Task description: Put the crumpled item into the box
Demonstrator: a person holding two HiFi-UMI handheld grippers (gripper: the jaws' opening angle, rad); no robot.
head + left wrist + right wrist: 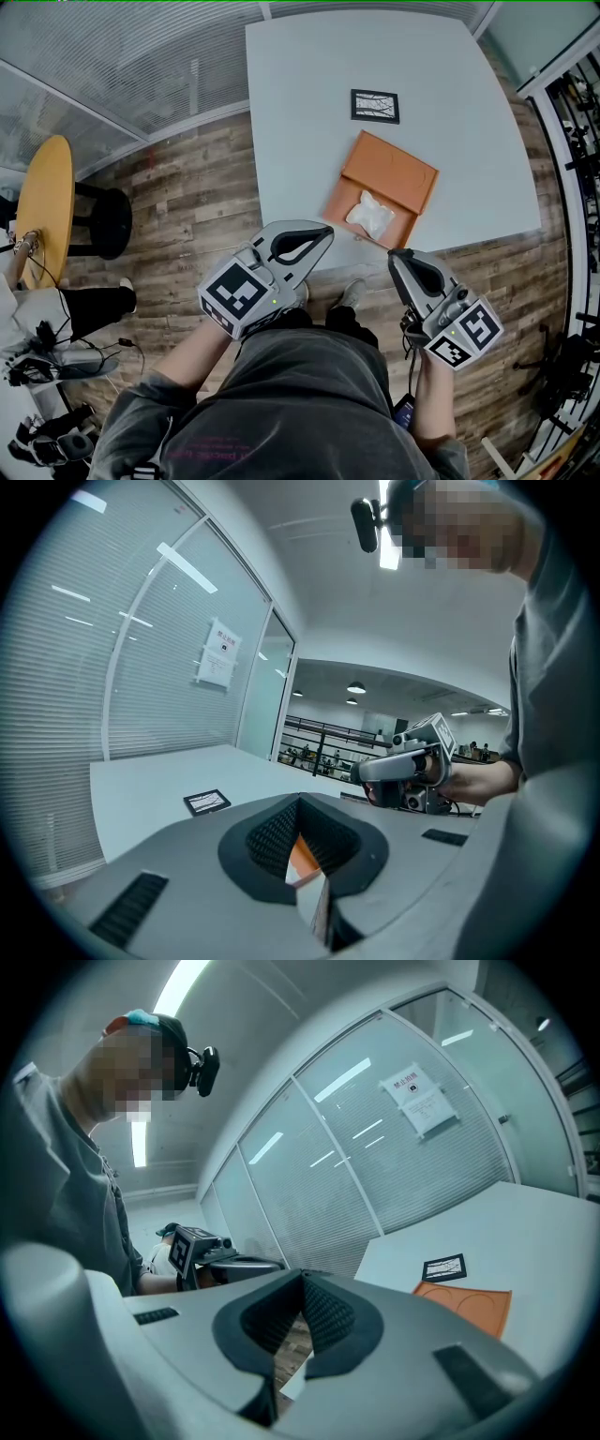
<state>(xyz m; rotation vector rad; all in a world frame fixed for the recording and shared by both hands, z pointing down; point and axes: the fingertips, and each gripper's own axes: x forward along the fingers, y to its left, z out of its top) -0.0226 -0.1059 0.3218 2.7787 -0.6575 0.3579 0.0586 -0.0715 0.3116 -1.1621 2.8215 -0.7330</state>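
In the head view an orange box (395,172) lies open near the front edge of the white table (309,112). A white crumpled item (370,215) rests inside it. My left gripper (324,231) is held off the table's front left edge, its jaws shut with nothing between them. My right gripper (393,254) hangs just before the table's front edge, below the box, also shut and empty. The left gripper view shows its own jaws (300,802) meeting, and the right gripper (362,773) beyond. The right gripper view shows its jaws (303,1277) meeting, with the box (469,1304) at right.
A black framed card (375,105) lies on the table behind the box. A round yellow table (47,202) and a black stool (108,222) stand on the wooden floor at left, with cables and gear (47,366) below them. Glass partitions close the far side.
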